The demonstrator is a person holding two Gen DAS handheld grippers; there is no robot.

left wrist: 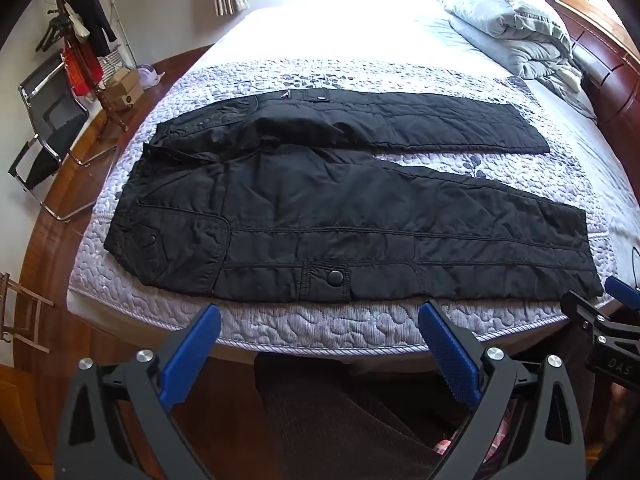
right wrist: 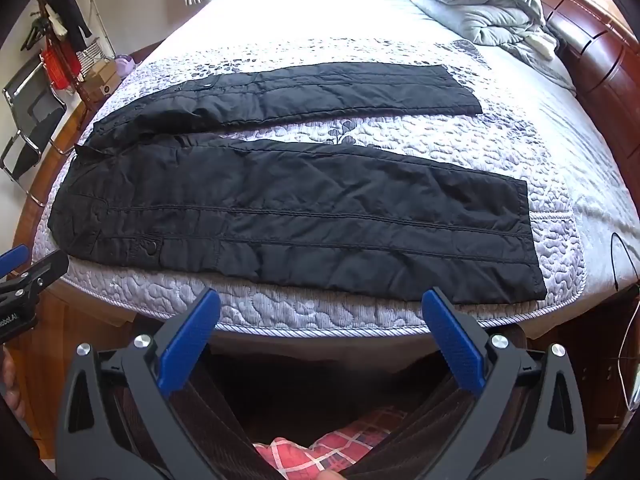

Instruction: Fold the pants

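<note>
1. Grippers: two, both short of the bed edge, nothing held. Left gripper [left wrist: 320, 344] has its fingers [left wrist: 192, 350] wide apart; right gripper [right wrist: 320, 332] has its fingers [right wrist: 452, 340] wide apart too.
2. Pants [left wrist: 320, 208]: one black padded pair, spread flat on the bed [left wrist: 320, 332], directly ahead of both grippers, just past the mattress edge.
3. Long axis runs left-right across both views. Waistband [left wrist: 132, 184] at the left, hems at the right.
4. Near leg [right wrist: 320, 220] lies along the mattress edge; far leg [right wrist: 340, 88] lies beyond it, a strip of bare quilt between them, so the legs splay apart.
5. Left gripper sits nearer the waist and snap pocket [left wrist: 326, 278]; right gripper nearer the near hem [right wrist: 528, 240].
6. Judgement: no fold made yet; likely first move is laying one leg over the other.
7. Further back: one crumpled grey duvet [left wrist: 508, 28] by the wooden headboard [left wrist: 608, 68].
</note>
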